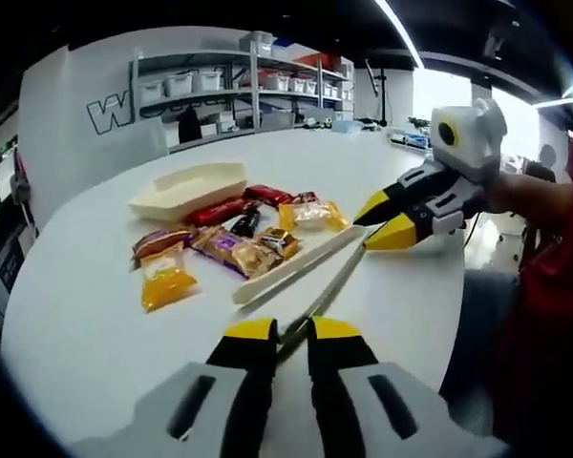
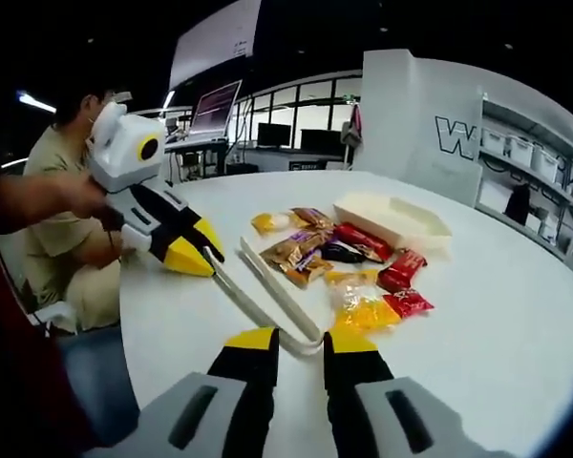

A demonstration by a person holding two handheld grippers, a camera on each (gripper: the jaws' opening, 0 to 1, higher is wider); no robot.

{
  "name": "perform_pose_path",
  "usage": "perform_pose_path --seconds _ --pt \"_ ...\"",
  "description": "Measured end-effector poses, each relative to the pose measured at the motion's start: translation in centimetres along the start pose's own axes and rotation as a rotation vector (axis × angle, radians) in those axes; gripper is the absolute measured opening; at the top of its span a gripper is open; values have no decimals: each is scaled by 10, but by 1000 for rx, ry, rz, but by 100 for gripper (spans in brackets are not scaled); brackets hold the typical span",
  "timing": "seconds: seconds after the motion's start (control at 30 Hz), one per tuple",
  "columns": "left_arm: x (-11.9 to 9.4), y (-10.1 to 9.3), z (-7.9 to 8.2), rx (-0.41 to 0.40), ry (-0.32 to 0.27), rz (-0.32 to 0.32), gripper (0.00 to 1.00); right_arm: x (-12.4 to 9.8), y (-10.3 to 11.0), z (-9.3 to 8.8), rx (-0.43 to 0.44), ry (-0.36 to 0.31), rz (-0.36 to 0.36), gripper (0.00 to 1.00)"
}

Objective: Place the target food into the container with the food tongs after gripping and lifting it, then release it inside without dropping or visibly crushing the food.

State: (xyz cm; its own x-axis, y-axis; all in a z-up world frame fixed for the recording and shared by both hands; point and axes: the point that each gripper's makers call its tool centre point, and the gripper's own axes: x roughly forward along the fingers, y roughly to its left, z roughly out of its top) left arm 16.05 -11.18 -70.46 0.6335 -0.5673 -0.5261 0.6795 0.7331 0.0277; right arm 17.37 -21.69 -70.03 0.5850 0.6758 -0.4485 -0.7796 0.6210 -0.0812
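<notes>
White food tongs [image 1: 310, 267] lie low over the white table [image 1: 76, 324], among wrapped snacks [image 1: 234, 250]. My left gripper [image 1: 293, 331] is shut on the tip of one tong arm. My right gripper [image 1: 382, 221] comes in from the right at the tongs' hinge end. In the right gripper view the tongs' bend [image 2: 306, 345] sits between the jaws of my right gripper [image 2: 301, 341], which close on it, and my left gripper [image 2: 199, 250] holds the far arm tip. A cream boat-shaped container [image 1: 186, 186] [image 2: 392, 219] stands empty behind the snacks.
Several packets lie in a cluster: a yellow one [image 1: 165, 283] [image 2: 363, 310], red ones [image 1: 220, 210] [image 2: 401, 269], brown and purple ones. Bare table [image 2: 497, 315] surrounds them. A seated person [image 2: 48, 172] is past the table edge. Shelves [image 1: 248, 81] stand behind.
</notes>
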Motion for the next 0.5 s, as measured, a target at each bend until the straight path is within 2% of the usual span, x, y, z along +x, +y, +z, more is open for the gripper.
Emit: perform_pose_path --seconds 0.2,0.5 --pt "0 -7 0 34 10 -53 9 -2 0 -1 -38 13 -7 13" --pt "1 -15 1 148 43 -127 7 -2 -2 -1 -39 23 -10 13"
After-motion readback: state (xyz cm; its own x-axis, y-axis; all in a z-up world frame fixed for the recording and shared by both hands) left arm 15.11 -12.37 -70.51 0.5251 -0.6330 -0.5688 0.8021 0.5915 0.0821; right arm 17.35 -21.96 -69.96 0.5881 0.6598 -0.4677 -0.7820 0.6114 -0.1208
